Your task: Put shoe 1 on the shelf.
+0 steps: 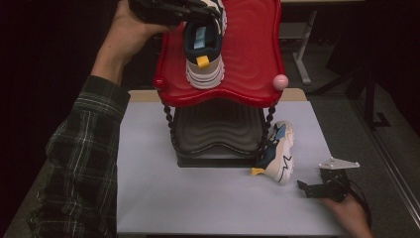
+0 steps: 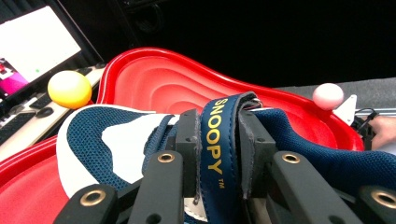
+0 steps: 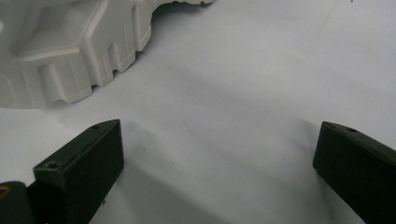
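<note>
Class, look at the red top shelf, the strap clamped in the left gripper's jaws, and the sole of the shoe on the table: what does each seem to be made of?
Red top shelf: probably moulded plastic, glossy, with ripple ridges catching light.
Strap: looks like navy synthetic leather, matte, with stitched edges and printed yellow letters.
Sole: likely rubber or foam, off-white, matte, with blocky moulded tread.

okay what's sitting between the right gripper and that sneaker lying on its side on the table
Nothing: in the right gripper view, bare white table runs from the open right gripper to the sneaker sole. The high view shows the same empty gap.
</note>
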{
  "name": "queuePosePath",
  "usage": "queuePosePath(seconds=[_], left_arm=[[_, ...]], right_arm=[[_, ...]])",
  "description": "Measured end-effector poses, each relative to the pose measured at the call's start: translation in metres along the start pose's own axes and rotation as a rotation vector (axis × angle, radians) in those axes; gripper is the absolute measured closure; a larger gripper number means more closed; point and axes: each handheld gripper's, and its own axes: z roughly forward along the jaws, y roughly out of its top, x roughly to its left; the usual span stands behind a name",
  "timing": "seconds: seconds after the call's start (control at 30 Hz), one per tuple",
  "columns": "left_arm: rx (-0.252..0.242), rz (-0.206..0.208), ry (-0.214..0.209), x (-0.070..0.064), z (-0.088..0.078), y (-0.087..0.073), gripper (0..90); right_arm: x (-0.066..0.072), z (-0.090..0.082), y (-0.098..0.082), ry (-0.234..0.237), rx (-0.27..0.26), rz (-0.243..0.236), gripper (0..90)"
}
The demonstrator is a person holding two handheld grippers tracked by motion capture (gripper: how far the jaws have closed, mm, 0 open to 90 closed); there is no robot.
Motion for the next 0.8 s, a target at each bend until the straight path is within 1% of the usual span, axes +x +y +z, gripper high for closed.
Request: queuePosePath(seconds=[0.17,0.33,0.37,0.4,0.43,0.5,0.57,0.63,0.7,0.77,0.8], left_arm=[[0.008,0.023,0.023,0.001,0.0,0.003,72.6],[-0.004,0.019,0.017,0.001,0.0,0.001,72.0],[-0.003,0.024,0.023,0.001,0.0,0.001,71.5],[-0.003,0.026,0.039,0.0,0.0,0.001,69.8],[-0.003,0.015,0.047,0.0,-0.001,0.001,65.3],[0.0,0.0,0.036,0.0,-0.001,0.0,54.8],[0.002,-0.015,0.034,-0.002,-0.004,-0.003,50.8],[-0.017,-0.038,0.024,-0.003,-0.008,-0.006,45.9],[-0.035,-0.064,0.004,-0.004,-0.015,-0.008,41.5],[-0.027,-0.056,0.01,-0.006,-0.02,-0.009,39.7],[-0.012,-0.051,0.01,-0.008,-0.022,-0.008,38.5]], right_arm=[[0.0,0.0,0.0,0.0,0.0,0.0,1.3],[0.0,0.0,0.0,0.001,0.0,0.0,1.3],[0.0,0.0,0.0,0.001,0.0,0.0,1.3],[0.0,0.0,0.0,0.001,0.0,0.0,1.3],[0.0,0.0,0.0,0.0,0.0,0.0,1.3],[0.0,0.0,0.0,0.0,0.0,0.0,1.3],[0.0,0.0,0.0,0.0,0.0,0.0,1.3],[0.0,0.0,0.0,0.0,0.0,0.002,1.3],[0.0,0.0,0.0,0.0,0.0,0.001,1.3],[0.0,0.0,0.0,0.0,0.0,0.001,1.3],[0.0,0.0,0.0,0.0,0.0,0.001,1.3]])
